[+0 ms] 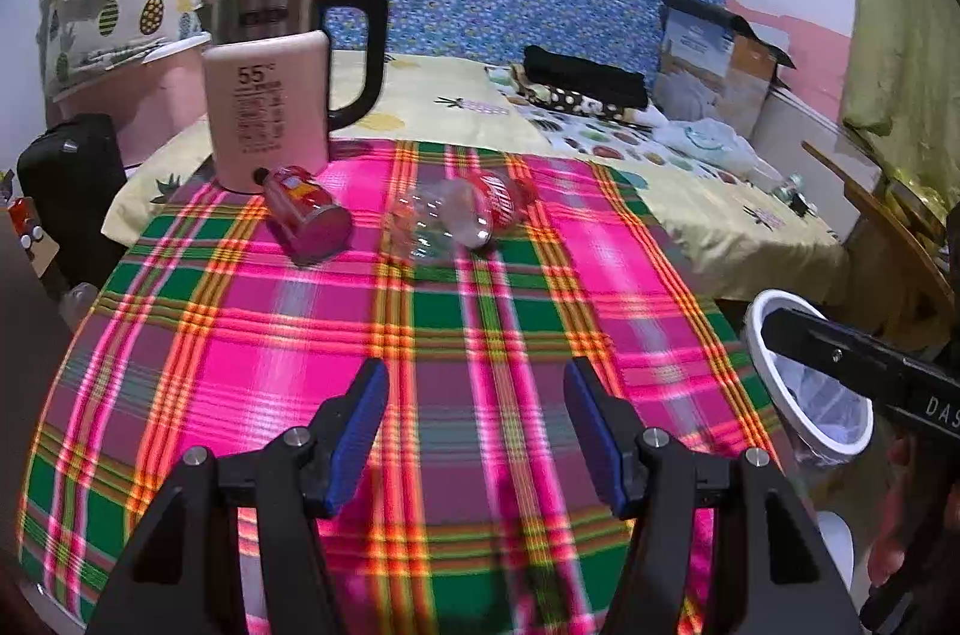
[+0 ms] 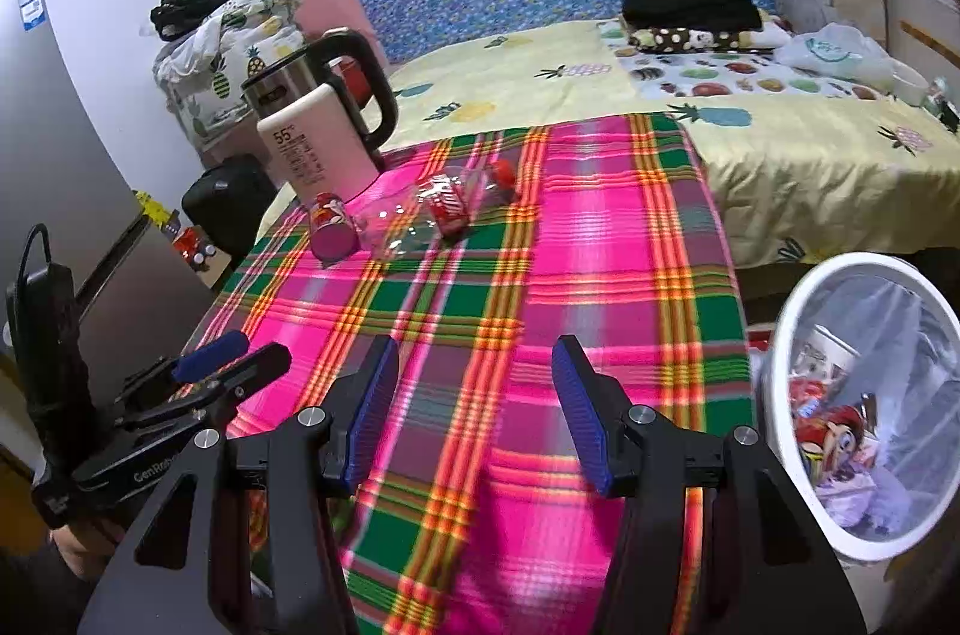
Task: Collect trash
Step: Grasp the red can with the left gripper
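From the left wrist view, we see the left gripper [image 1: 477, 395] held low over the plaid cloth [image 1: 420, 335], its 2 blue-padded fingers [image 1: 360, 425] spread wide with nothing between them. Well ahead of it lie 2 pieces of trash: a red can [image 1: 306, 215] on its side, its long axis running from far-left to near-right with the base end toward us, and a clear plastic bottle [image 1: 462, 212] with a red label, also on its side, its red cap end pointing away to the right. The can lies just in front of a pink box [image 1: 267, 119] that stands against a kettle [image 1: 300, 17]. At the right edge a white bin [image 1: 756, 335] sits beside the table, partly hidden by the other gripper's arm. From the right wrist view, we see the right gripper [image 2: 474, 389] likewise spread wide and empty above the cloth, and the left gripper [image 2: 231, 359] low at the left. The can [image 2: 333, 227] and bottle [image 2: 450, 203] lie far ahead and slightly left of its fingers, the bottle's cap pointing away and right. The bin [image 2: 786, 335], lined with a clear bag and already holding wrappers, stands just right of the right gripper.
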`<state>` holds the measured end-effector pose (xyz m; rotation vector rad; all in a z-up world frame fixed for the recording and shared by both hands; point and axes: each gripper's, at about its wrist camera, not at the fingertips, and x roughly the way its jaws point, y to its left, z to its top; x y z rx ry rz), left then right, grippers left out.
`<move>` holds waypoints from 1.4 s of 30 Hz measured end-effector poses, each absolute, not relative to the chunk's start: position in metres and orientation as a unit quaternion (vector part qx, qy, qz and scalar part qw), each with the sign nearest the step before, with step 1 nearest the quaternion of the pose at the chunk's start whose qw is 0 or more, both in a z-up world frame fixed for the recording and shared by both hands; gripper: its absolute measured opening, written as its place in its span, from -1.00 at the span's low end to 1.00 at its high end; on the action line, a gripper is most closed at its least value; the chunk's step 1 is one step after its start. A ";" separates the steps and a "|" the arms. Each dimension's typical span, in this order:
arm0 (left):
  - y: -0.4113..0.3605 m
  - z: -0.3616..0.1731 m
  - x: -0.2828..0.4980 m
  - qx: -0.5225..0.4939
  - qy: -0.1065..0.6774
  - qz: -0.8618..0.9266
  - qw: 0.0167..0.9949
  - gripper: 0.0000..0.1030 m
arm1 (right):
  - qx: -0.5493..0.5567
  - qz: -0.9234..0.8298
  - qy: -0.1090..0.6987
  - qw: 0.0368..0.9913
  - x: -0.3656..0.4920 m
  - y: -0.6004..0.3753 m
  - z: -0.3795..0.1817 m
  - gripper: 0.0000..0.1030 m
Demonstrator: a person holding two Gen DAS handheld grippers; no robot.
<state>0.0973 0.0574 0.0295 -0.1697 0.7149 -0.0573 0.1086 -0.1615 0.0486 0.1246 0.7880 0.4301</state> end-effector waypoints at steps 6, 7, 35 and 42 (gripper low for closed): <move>0.090 0.029 0.121 -0.099 0.350 -0.005 0.932 0.22 | 0.048 0.211 0.380 0.899 0.120 -0.145 0.051 0.06; 0.095 0.029 0.125 -0.102 0.351 -0.001 0.931 0.22 | 0.047 0.211 0.380 0.899 0.123 -0.144 0.052 0.06; 0.168 -0.032 0.289 -0.153 0.419 0.071 0.892 0.24 | 0.046 0.214 0.409 0.886 0.181 -0.124 0.029 0.06; 0.149 -0.033 0.285 -0.130 0.427 0.000 0.895 0.17 | 0.053 0.212 0.411 0.885 0.182 -0.131 0.027 0.06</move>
